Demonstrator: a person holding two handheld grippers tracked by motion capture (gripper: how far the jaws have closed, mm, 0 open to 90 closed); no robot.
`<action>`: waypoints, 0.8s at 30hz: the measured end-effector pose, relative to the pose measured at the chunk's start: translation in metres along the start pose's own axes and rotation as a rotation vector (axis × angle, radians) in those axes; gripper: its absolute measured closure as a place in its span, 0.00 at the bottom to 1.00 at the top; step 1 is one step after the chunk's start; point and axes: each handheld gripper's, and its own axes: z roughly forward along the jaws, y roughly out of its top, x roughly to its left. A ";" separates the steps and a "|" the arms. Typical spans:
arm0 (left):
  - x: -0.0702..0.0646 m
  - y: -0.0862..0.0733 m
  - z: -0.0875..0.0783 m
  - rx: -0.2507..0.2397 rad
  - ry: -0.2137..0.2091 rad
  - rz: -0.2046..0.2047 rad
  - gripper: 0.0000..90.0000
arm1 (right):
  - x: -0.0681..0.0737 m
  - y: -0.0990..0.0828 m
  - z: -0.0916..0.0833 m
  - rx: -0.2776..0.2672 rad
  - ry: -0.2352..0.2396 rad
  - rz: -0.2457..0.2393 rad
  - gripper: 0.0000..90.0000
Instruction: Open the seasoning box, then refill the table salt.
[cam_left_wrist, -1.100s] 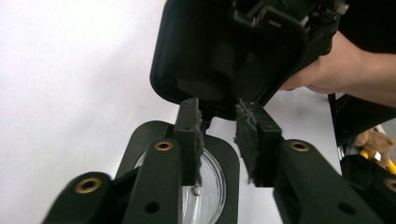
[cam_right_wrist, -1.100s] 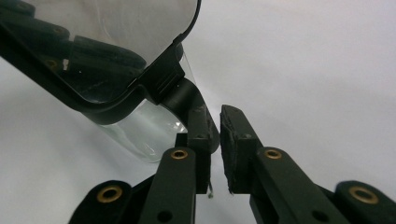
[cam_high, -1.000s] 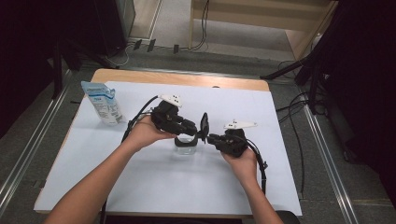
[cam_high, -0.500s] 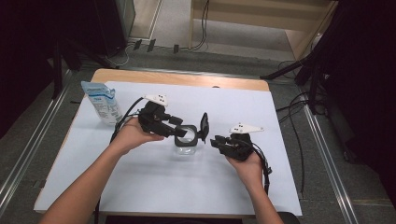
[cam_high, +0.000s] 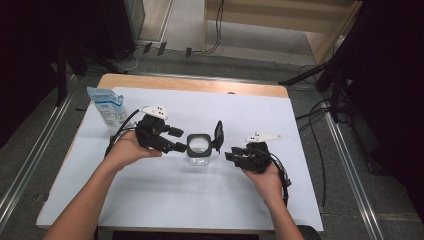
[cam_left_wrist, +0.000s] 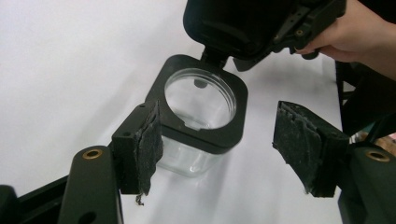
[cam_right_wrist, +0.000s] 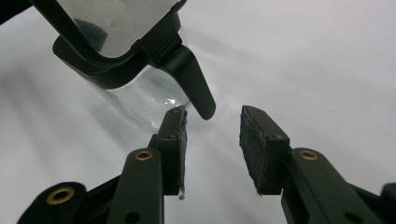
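While both pairs of jaws are opening away from it, the clear jar (cam_high: 199, 152) is standing free at the middle of the white table sheet (cam_high: 165, 200).

Nearest, two forearms are coming in from the near edge of the table, each hand carrying a gripper.

Left gripper (cam_high: 176, 146): sitting just beside the jar's left flank. Its jaws have just been opening and are now standing wide apart; in the left gripper view one pad (cam_left_wrist: 148, 144) is lying close against the jar's black collar (cam_left_wrist: 205, 135), the other well clear. Compared with a second ago, this hand is sitting farther left, off the jar.

Right gripper (cam_high: 231, 155): just right of the jar. Its jaws have been opening too and are parted with nothing between them; in the right gripper view the latch tab (cam_right_wrist: 192, 81) of the hinged lid (cam_high: 218, 135) is hanging just ahead of them, untouched.

Jar: upright, mouth uncovered, black lid tipped up on its right side, looking empty.

Farther, at the table's left rear: a blue-and-white pouch (cam_high: 106, 106), standing well apart.

Judgement: the lid-opening step appears finished and both grips released; filling or re-gripping would likely come next.
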 end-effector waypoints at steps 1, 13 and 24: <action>0.000 -0.002 -0.002 -0.002 0.002 -0.006 0.37 | 0.000 0.000 -0.001 -0.004 -0.004 0.002 0.70; 0.011 -0.025 -0.035 -0.002 0.073 -0.058 0.47 | -0.002 0.001 -0.010 -0.062 -0.008 -0.016 0.70; 0.018 -0.039 -0.057 -0.025 0.105 -0.071 0.47 | -0.005 0.004 -0.006 -0.052 -0.015 -0.031 0.73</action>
